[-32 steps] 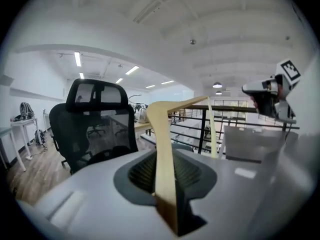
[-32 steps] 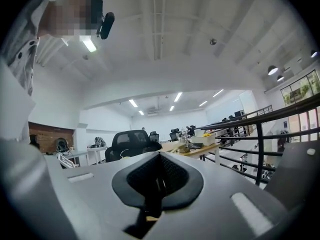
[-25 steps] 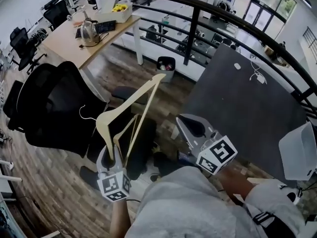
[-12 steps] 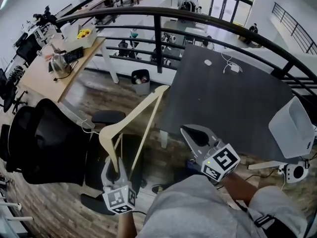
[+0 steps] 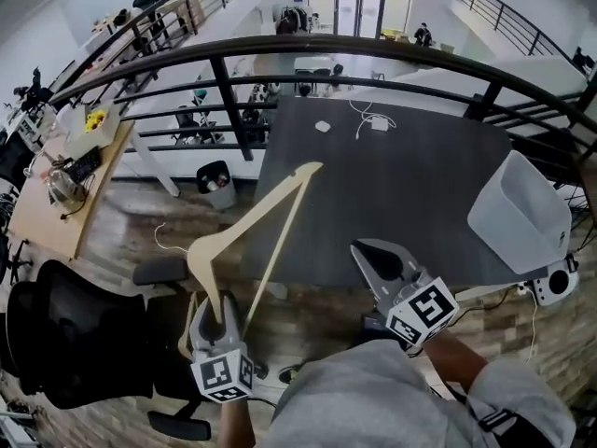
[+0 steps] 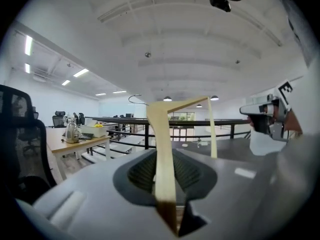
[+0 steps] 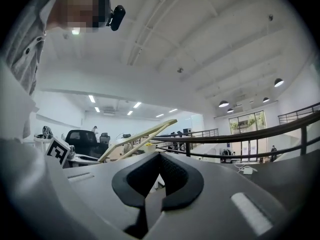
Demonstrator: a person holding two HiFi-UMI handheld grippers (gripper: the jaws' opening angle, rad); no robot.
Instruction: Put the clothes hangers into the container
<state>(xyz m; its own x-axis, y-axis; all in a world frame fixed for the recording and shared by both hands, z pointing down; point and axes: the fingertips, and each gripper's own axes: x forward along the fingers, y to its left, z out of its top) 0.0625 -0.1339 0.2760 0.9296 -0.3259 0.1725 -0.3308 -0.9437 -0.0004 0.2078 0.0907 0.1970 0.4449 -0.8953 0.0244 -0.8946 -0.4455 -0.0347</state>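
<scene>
Hanger (image 6: 161, 149) aslant in seemingly level left gripper (image 5: 215, 308)

Hanger (image 5: 206, 264), in left gripper (image 5: 216, 312): far tip now over the left edge of the dark desk (image 5: 410, 185), formerly over floor left of it. Right gripper (image 5: 381, 259): now at the middle of the desk's near edge, formerly by its near left corner. White container (image 5: 518, 213): now wholly visible at the desk's right edge; black chair (image 5: 56, 343) now at lower left.
</scene>
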